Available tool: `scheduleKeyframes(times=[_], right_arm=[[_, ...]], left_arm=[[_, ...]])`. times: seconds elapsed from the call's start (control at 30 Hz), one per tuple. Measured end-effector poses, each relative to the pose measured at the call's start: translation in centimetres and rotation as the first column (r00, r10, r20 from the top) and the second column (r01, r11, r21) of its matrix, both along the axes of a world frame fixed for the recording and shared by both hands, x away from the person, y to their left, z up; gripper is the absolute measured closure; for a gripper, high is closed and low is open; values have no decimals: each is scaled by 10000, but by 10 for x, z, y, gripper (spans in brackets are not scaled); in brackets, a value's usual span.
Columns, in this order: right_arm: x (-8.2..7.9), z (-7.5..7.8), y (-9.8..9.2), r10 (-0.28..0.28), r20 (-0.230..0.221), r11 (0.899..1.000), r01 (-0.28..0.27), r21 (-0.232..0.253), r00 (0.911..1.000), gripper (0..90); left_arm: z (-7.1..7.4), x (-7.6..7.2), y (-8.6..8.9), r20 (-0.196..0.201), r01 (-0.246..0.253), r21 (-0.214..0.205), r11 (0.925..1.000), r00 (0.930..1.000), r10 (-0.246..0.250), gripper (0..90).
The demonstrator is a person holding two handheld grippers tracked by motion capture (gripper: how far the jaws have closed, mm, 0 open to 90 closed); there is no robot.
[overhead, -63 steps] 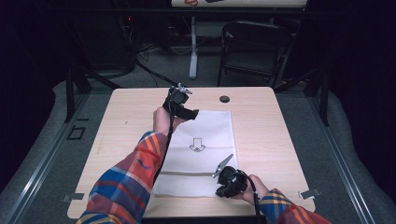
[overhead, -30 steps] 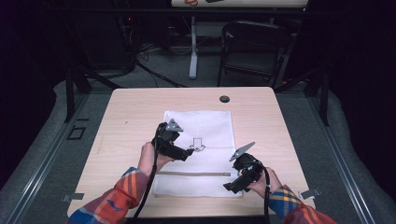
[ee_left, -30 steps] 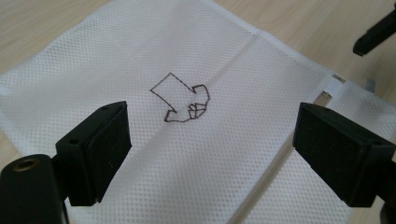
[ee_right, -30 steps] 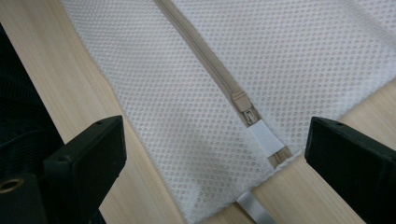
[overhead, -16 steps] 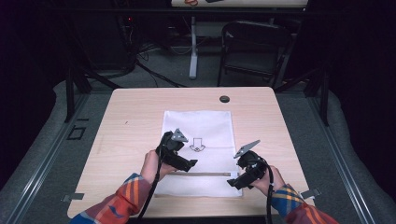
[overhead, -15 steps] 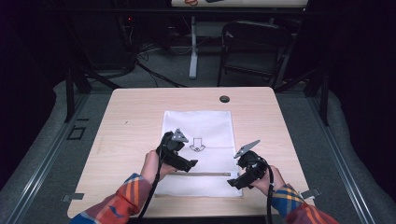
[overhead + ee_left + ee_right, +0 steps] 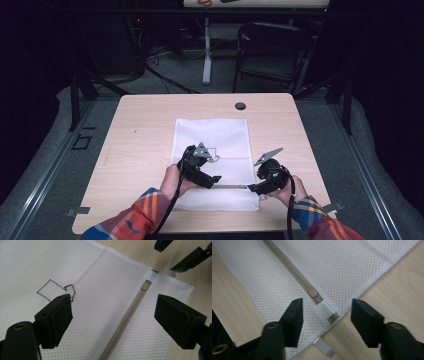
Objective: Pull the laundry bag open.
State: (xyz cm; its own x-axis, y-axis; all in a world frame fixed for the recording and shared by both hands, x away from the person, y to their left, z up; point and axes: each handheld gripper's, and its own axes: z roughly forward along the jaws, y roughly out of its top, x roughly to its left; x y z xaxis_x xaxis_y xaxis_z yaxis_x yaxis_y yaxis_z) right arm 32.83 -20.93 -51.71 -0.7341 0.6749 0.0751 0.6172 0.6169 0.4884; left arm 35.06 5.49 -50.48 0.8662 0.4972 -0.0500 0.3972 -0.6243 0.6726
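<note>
I can read no words, brand names or numbers anywhere. The one sign I see is an arrow outline [image 7: 214,153] stitched in dark thread on the white mesh laundry bag [image 7: 227,134] lying on my table.

Overall light: you get a bright table [image 7: 135,150] under light from above, while the room around it falls off to near black.
Glare: the white mesh bag [image 7: 212,137] reads almost blown out in your high view; its weave is lost there.
Shadows: soft and short beneath your hands.
Sharpness: your high view is soft and grainy.
Close views: evenly lit; mesh and zipper [image 7: 294,272] are crisp.
Out of focus: the nearest jaw parts along the bottom edge blur.
</note>
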Motion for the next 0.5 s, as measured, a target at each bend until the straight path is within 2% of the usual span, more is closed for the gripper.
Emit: scheduleKeyframes(times=[0.07,0.2,0.3,0.4,0.43,0.5], right_arm=[[2,-2,-1,-14,0,9997,14,243,10000,543],[5,-7,0,57,-206,9998,-53,208,9998,710],[6,-10,2,141,-272,9998,-137,151,9995,811],[6,-13,3,257,-231,9997,-256,35,9994,876],[7,-13,4,280,-248,9996,-281,-50,9993,893],[7,-15,5,232,-255,9997,-234,-64,9994,900]], left_arm=[[-3,0,-5,-6,162,-39,9999,9999,-162,155],[-12,1,-17,-246,545,-199,9983,9982,-550,203],[-18,2,-25,-373,939,-307,9951,9948,-950,293],[-23,1,-33,-353,1189,-155,9928,9922,-1193,364],[-25,1,-36,-490,1372,-308,9901,9891,-1386,386],[-30,1,-41,-519,1568,-157,9875,9862,-1574,422]])
